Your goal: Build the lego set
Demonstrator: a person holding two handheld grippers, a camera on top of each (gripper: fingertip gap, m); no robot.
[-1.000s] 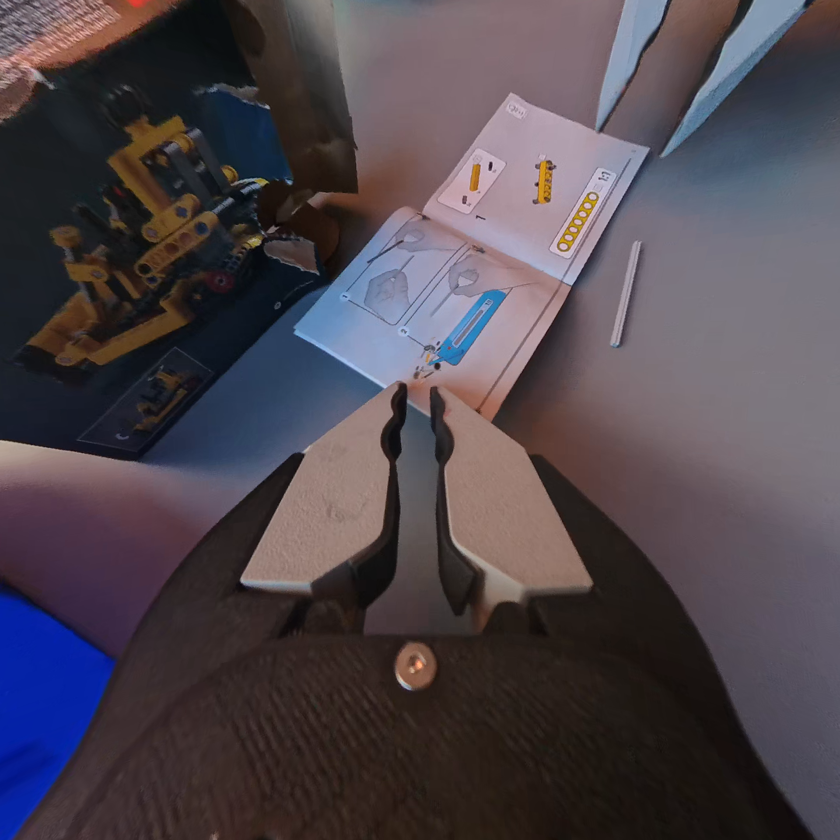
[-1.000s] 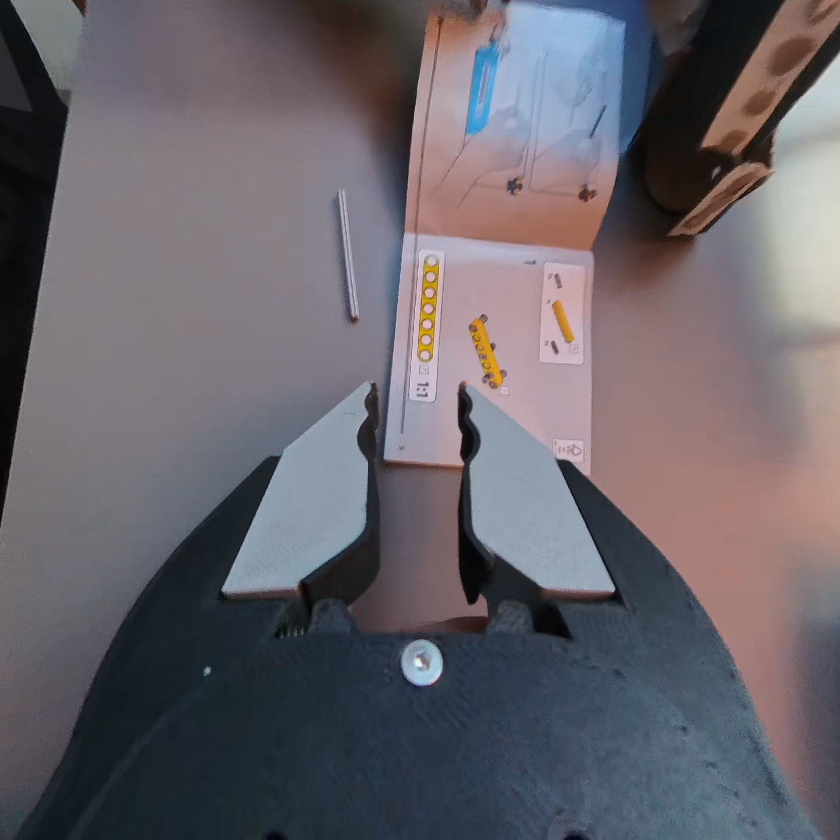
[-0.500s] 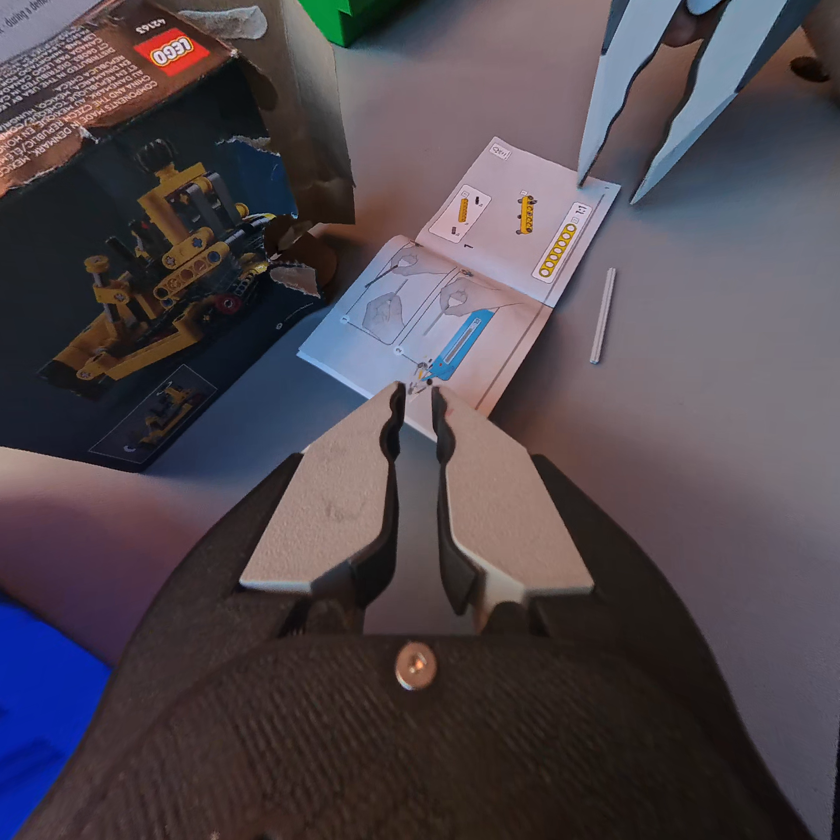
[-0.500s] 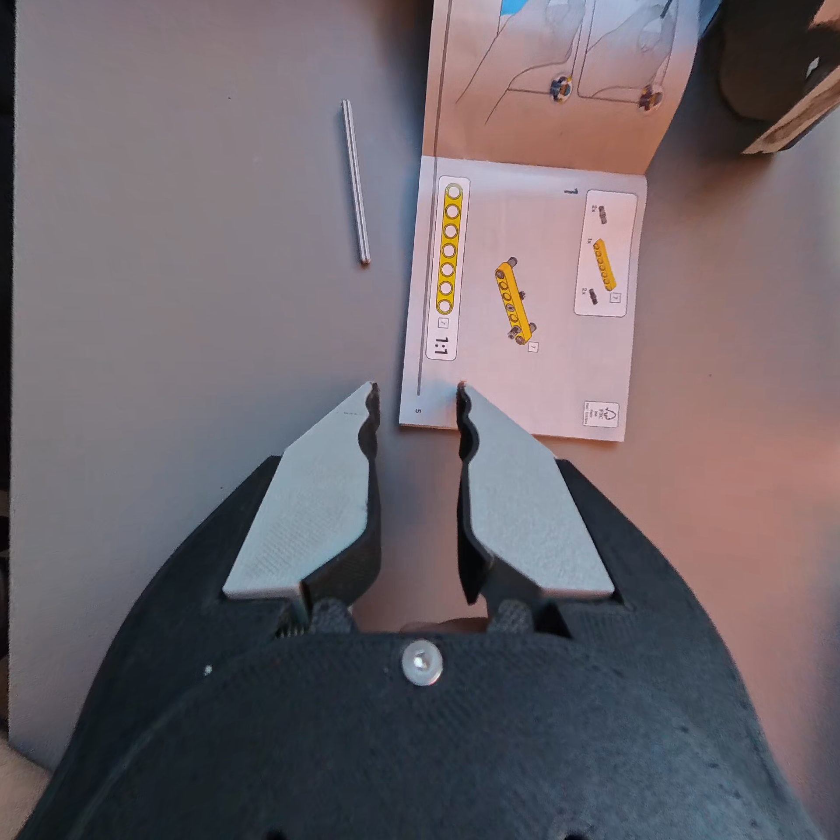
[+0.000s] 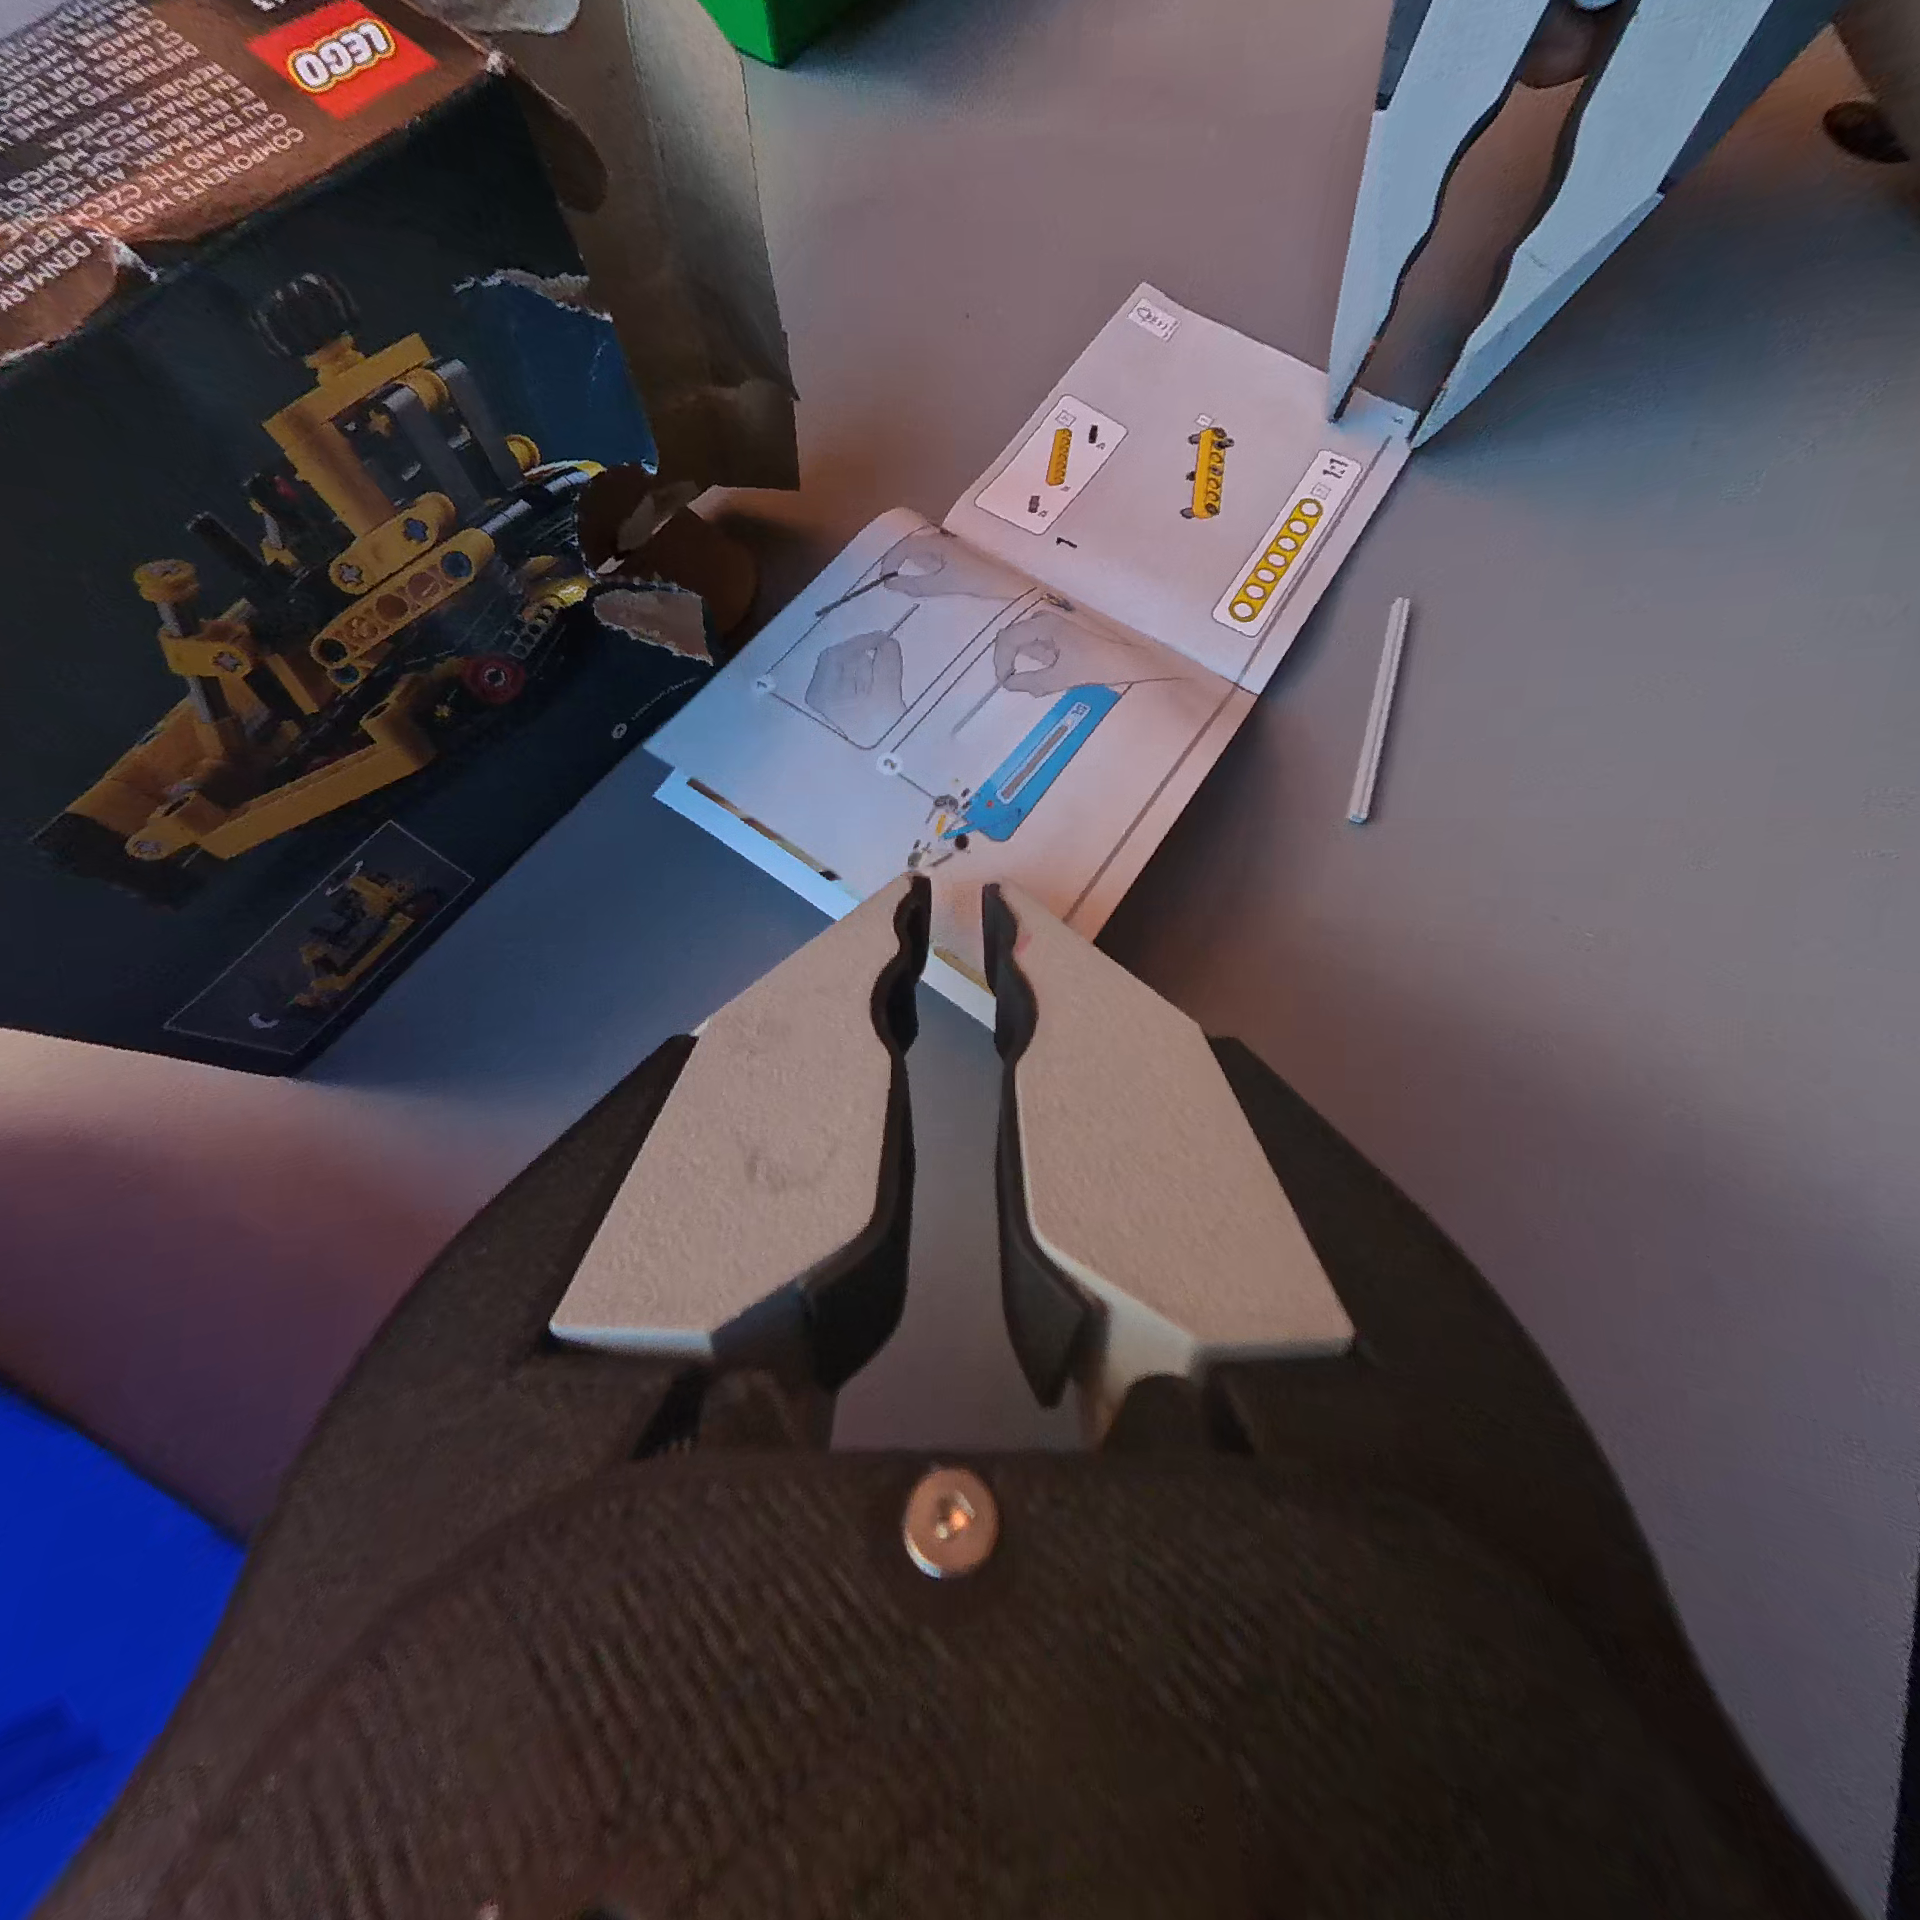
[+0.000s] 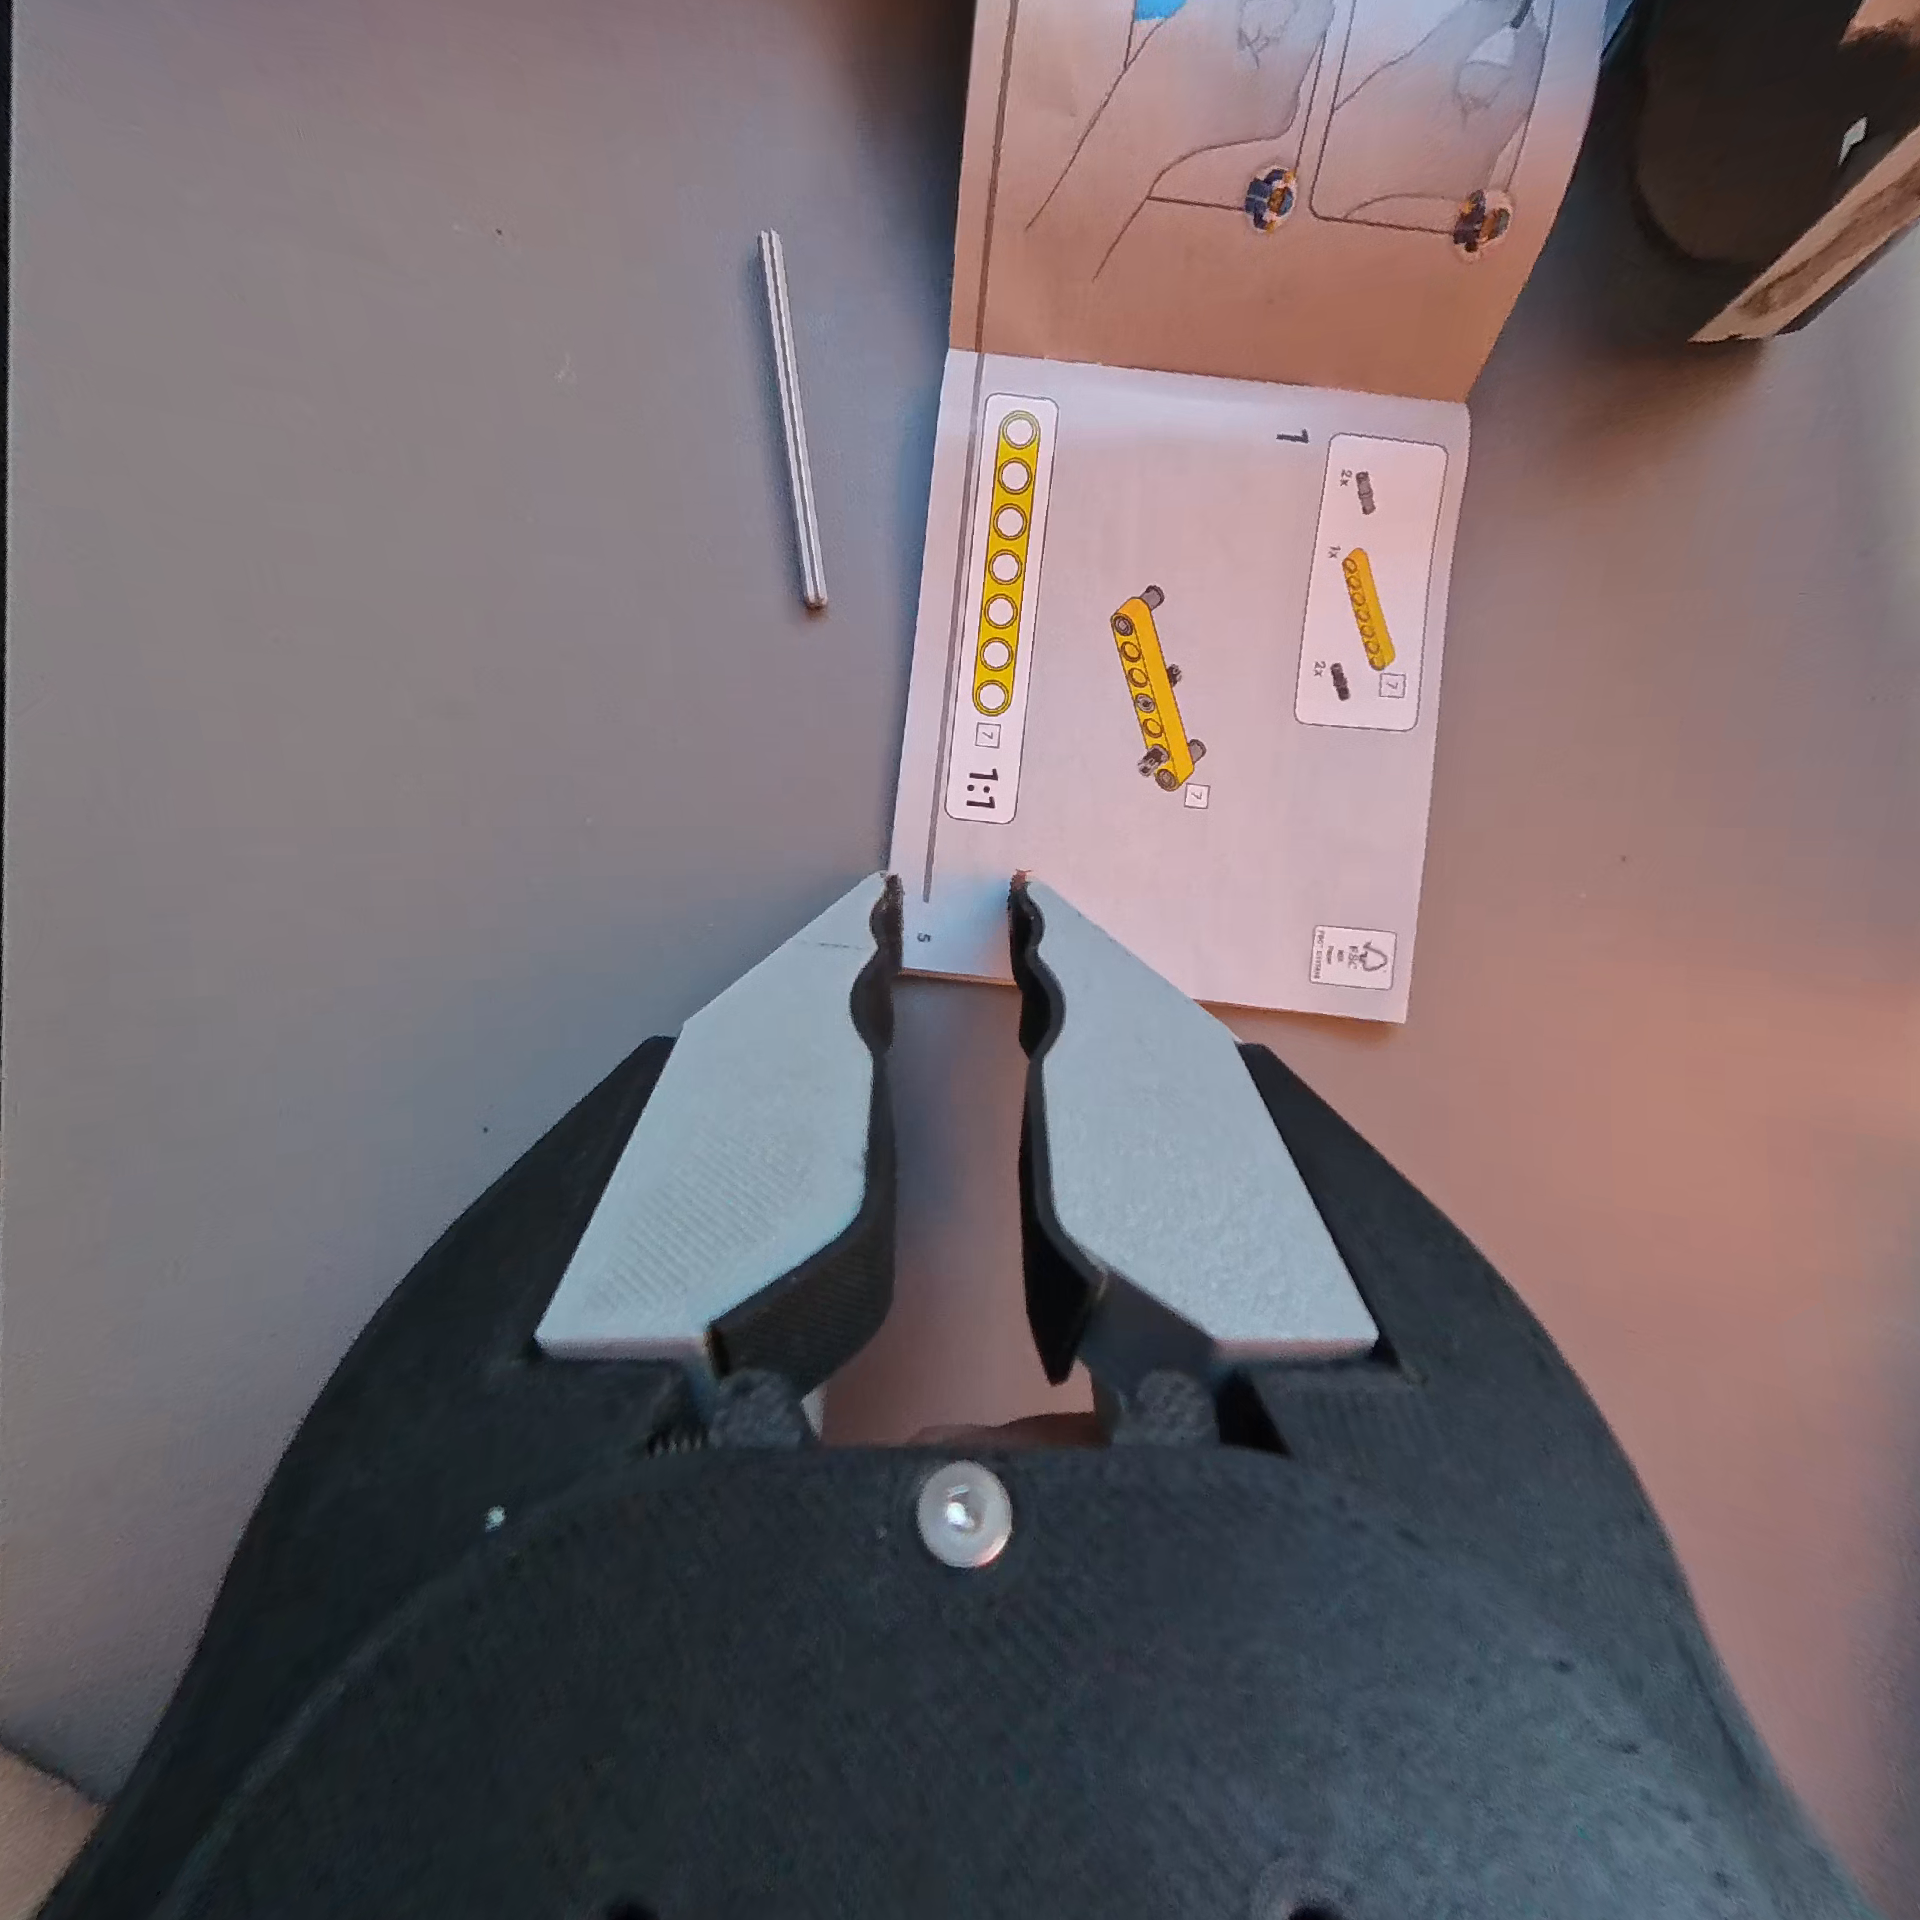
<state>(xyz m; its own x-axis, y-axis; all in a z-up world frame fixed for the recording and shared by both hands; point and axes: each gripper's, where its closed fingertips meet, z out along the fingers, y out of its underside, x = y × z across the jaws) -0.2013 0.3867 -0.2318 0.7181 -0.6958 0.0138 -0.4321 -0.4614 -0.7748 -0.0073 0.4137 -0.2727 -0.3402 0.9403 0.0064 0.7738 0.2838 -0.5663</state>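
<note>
An open instruction booklet (image 5: 1049, 644) lies on the grey table, with a torn set box (image 5: 312, 582) to its left. A thin grey axle (image 5: 1377, 712) lies right of the booklet. My left gripper (image 5: 951, 888) is over the booklet's near corner, its jaws a narrow gap apart and empty. My right gripper (image 6: 956, 883) is open with its tips at the corner of the booklet's page (image 6: 1195, 644). It shows in the left wrist view (image 5: 1387, 416) at the far corner. The axle (image 6: 792, 416) lies left of that page.
A green object (image 5: 779, 21) sits at the far edge behind the box. Something blue (image 5: 83, 1662) is at the near left. The box's corner (image 6: 1766, 156) shows at the top right of the right wrist view. Bare table (image 5: 1610, 935) lies right of the axle. The left gripper's tips are roughly 20 cm from the right gripper's. The axle (image 6: 792, 416) sits 9 cm or so from the ends of my right fingers. The left camera catches it too, in the left wrist view (image 5: 1379, 710).
My right gripper has come down to the booklet's far corner and its jaws have narrowed. My left gripper has held its gap and stayed at the near corner.
</note>
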